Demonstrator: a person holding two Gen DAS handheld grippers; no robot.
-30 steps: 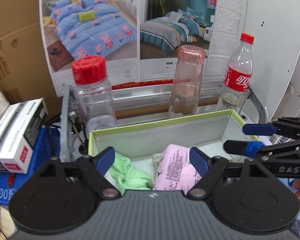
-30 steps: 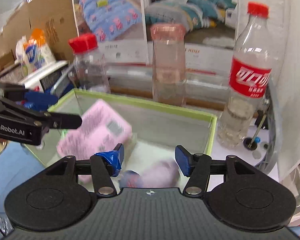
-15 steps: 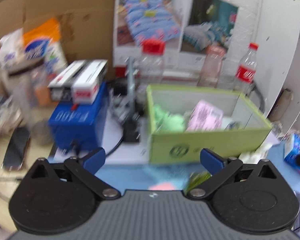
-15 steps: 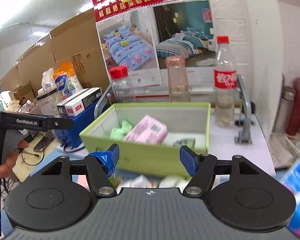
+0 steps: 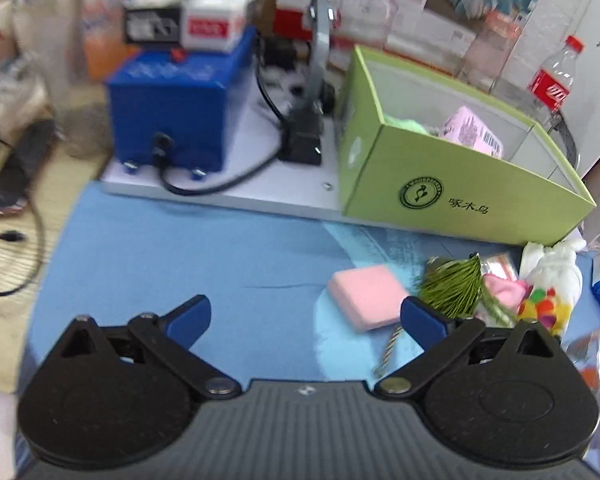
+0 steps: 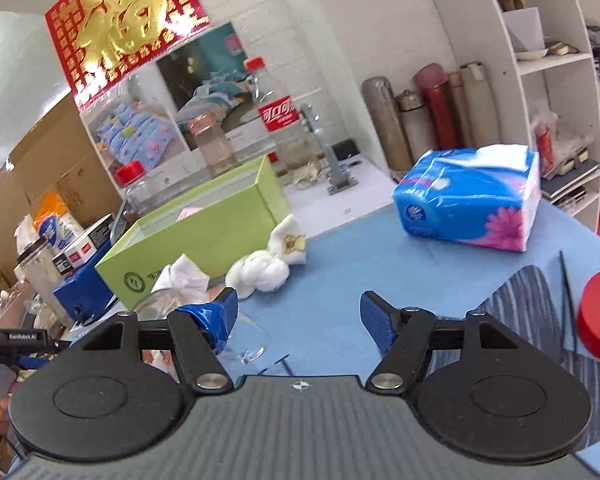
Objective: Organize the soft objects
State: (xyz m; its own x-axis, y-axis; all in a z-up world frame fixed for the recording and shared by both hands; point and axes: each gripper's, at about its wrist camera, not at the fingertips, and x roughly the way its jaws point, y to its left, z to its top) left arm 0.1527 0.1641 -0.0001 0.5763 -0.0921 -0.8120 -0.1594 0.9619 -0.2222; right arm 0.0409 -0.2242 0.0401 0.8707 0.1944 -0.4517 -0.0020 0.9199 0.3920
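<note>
Now our left gripper (image 5: 306, 314) has just spread wide, nothing between; the right gripper (image 6: 300, 316) is open, empty. The sponge (image 5: 366, 294) lies on the mat (image 5: 180, 260) before the box (image 5: 460, 196): probably light, squashy; pinch its sides.

White brick wall (image 6: 380, 40) beside white shelving (image 6: 556, 60).

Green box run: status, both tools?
Left tool open, empty, above the mat. Right tool open, empty. Pink pack in green box; pink sponge loose ahead of left tool. Path clear.
</note>
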